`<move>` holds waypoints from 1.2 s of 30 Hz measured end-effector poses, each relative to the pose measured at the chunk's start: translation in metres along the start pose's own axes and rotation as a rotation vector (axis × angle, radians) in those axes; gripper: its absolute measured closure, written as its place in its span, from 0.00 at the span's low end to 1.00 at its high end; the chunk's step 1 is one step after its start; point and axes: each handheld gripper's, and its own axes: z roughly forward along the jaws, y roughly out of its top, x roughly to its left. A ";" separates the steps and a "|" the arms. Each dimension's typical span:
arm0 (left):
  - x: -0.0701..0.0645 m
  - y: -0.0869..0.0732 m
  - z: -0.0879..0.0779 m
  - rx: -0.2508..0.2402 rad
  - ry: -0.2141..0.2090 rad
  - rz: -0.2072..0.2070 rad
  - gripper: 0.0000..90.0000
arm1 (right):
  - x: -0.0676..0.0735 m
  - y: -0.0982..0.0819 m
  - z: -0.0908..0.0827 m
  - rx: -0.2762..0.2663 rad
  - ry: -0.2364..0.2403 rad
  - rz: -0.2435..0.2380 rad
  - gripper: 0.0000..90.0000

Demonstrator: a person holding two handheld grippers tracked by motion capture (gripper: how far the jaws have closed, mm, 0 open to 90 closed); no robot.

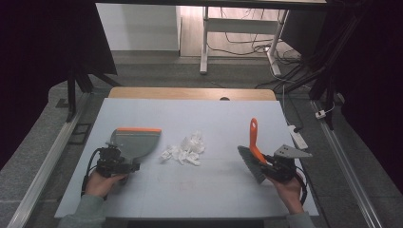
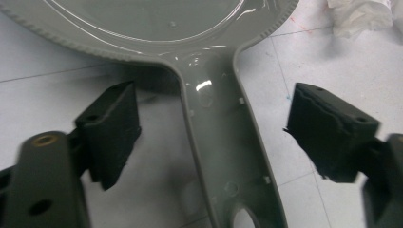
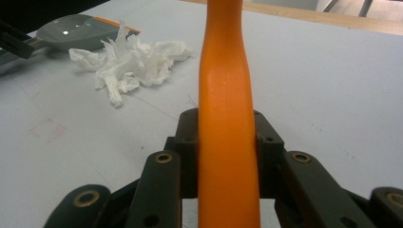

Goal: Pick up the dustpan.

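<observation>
The left gripper [image 1: 124, 167] sits low over the tabletop [image 1: 214, 190] at its near left, held in the person's left hand [image 1: 100, 183]. Its jaws stand apart, one on each side of the dustpan handle [image 2: 223, 142], and neither pad touches it; bare tabletop shows in the gap on both sides. The dustpan [image 1: 135, 142] lies flat just beyond the gripper, grey with an orange front lip, handle toward the person and its mouth facing away. In the left gripper view the handle runs up between the jaws and widens into the shiny grey pan at the top.

The right gripper [image 1: 266, 164] is at the near right, in the right hand [image 1: 290, 190]. Its jaws are clamped on the orange handle of the brush [image 1: 254, 140]; in the right gripper view both pads press against the handle [image 3: 228, 142], which rises straight up the middle. In the high view the handle points away from the person, and the grey bristles [image 1: 251, 164] hang at the left of the gripper, near the tabletop; whether they touch it I cannot tell.

Between the two tools, nearer the dustpan, a loose heap of crumpled white paper [image 1: 186, 149] lies on the tabletop, just right of the pan's lip and well apart from the brush.
</observation>
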 end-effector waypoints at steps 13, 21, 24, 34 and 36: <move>0.004 0.002 0.007 -0.021 -0.013 -0.065 0.45 | 0.001 0.000 0.000 0.002 -0.002 -0.002 0.78; 0.006 0.001 0.008 -0.035 -0.040 -0.081 0.64 | 0.000 0.000 0.000 -0.001 -0.003 0.001 0.78; 0.007 0.001 0.007 -0.040 -0.037 -0.088 0.66 | 0.001 0.000 0.000 0.000 -0.002 -0.001 0.78; 0.009 0.000 0.003 -0.072 -0.041 -0.091 0.68 | 0.000 0.000 0.000 -0.001 -0.006 -0.002 0.78; 0.010 0.000 0.002 -0.086 -0.046 -0.088 0.68 | 0.000 0.000 -0.001 0.000 -0.006 -0.003 0.78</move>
